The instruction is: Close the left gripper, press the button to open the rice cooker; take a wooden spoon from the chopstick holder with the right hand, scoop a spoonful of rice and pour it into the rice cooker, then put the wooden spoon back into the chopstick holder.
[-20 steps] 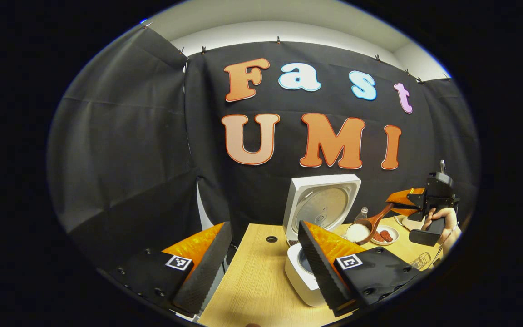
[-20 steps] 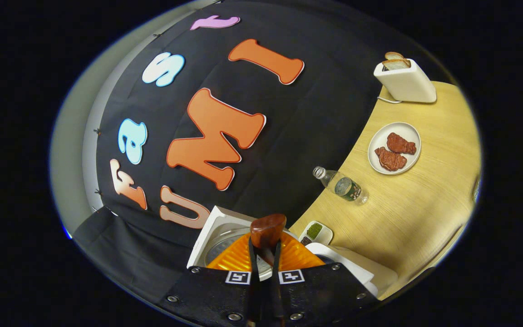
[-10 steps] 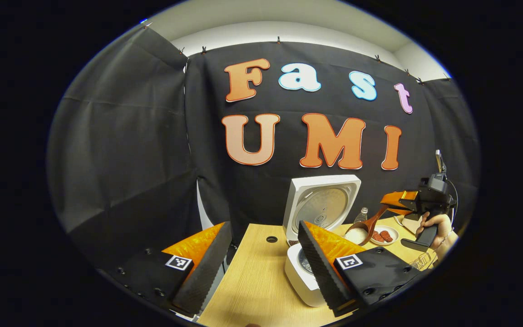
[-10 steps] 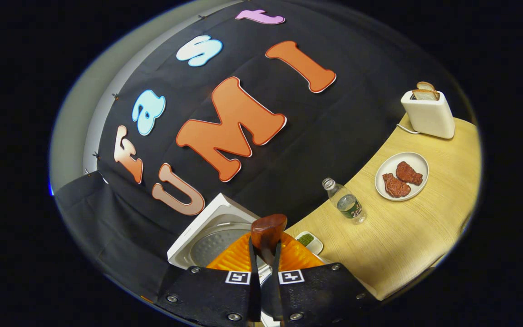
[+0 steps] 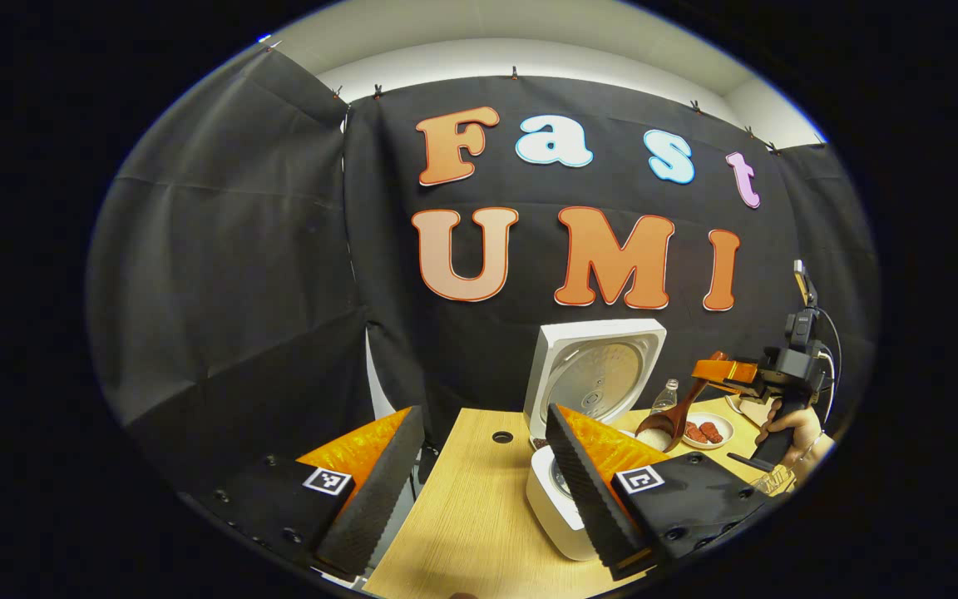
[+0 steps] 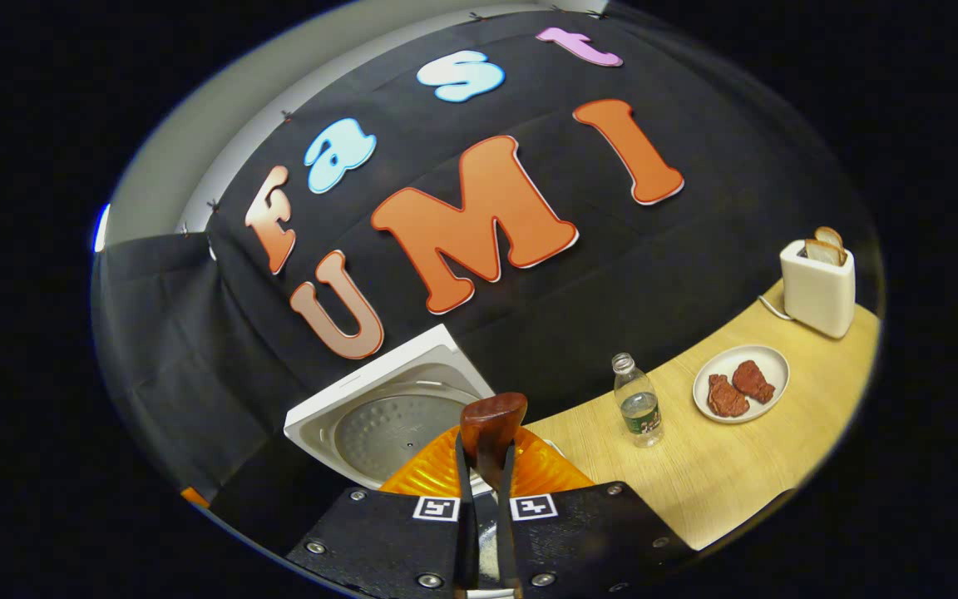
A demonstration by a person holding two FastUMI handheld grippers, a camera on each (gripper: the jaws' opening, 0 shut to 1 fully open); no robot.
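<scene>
Left gripper view: left gripper spread wide, empty, over table. Cooker open, lid up. A hand holds right gripper, spoon with rice above cooker.

Right gripper view: right gripper pinching spoon; bottle, plate, toaster beyond.

left gripper view: low, level, faces wall | right gripper view: tilted, nearer | shared: rice cooker

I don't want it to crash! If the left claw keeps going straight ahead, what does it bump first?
Probably the black cloth wall, beyond the table; the rice cooker sits just right of that line. Depth is unclear.
</scene>
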